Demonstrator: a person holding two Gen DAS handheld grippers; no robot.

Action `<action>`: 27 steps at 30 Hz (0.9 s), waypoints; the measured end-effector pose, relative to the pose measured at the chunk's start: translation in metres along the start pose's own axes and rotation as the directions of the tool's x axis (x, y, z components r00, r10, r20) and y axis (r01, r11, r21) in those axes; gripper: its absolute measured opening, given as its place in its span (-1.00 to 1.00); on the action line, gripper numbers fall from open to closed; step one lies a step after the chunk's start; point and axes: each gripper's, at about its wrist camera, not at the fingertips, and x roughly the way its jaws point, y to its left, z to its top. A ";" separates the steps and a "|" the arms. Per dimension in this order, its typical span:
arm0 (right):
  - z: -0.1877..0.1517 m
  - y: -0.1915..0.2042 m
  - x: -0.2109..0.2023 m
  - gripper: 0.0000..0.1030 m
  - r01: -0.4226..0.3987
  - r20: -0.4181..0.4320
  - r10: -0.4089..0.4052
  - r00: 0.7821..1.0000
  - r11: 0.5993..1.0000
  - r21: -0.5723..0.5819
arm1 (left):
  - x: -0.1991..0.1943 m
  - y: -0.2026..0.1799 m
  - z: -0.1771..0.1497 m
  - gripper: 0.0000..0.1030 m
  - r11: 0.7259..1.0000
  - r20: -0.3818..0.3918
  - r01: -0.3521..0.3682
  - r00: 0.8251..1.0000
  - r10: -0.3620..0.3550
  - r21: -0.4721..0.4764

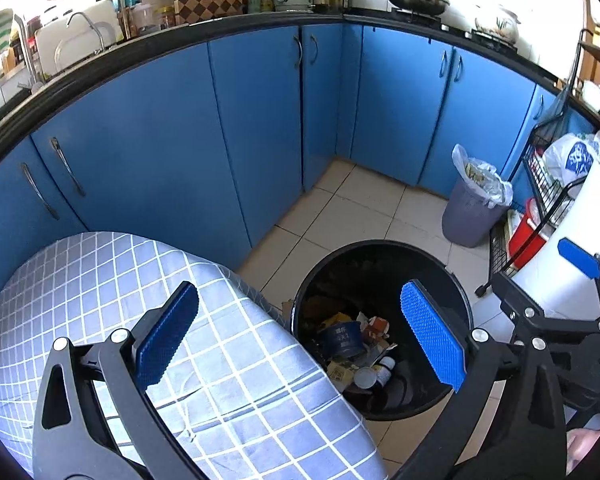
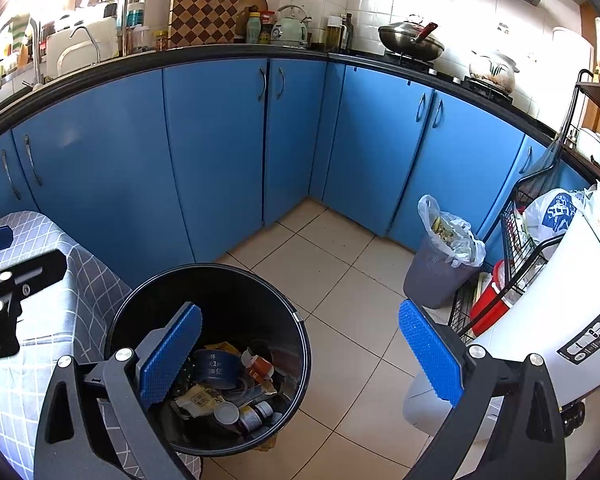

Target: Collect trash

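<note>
A black round trash bin [image 1: 456,304] stands on the tiled floor beside a table with a grey checked cloth [image 1: 100,280]. Inside lie a dark blue paper cup [image 1: 342,338], wrappers, cardboard scraps and small brown bottles [image 1: 384,370]. My left gripper [image 1: 300,340] is open and empty, held above the table edge and the bin. My right gripper [image 2: 300,356] is open and empty, above the bin [image 2: 300,344] and the floor to its right; the cup [image 2: 216,368] and bottles [image 2: 256,414] show below it. The right gripper also shows at the right of the left wrist view [image 1: 572,292].
Blue kitchen cabinets [image 2: 220,152] line the corner under a black counter [image 1: 220,28] with a kettle, wok and pots. A grey lined bin [image 2: 440,268] full of waste stands by the cabinets. A wire rack [image 2: 516,248] and a white appliance [image 2: 548,312] stand at the right.
</note>
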 end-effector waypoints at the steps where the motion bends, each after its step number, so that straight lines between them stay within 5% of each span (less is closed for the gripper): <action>1: 0.000 -0.001 0.001 0.87 -0.001 0.000 0.001 1.000 1.000 -0.001 | -0.001 -0.001 -0.001 0.94 1.000 0.001 0.000 1.000 0.000 0.006; 27: 0.001 0.001 -0.004 0.87 -0.001 0.003 0.001 1.000 1.000 -0.017 | -0.014 -0.006 -0.005 0.94 0.999 0.010 0.037 0.999 -0.037 0.040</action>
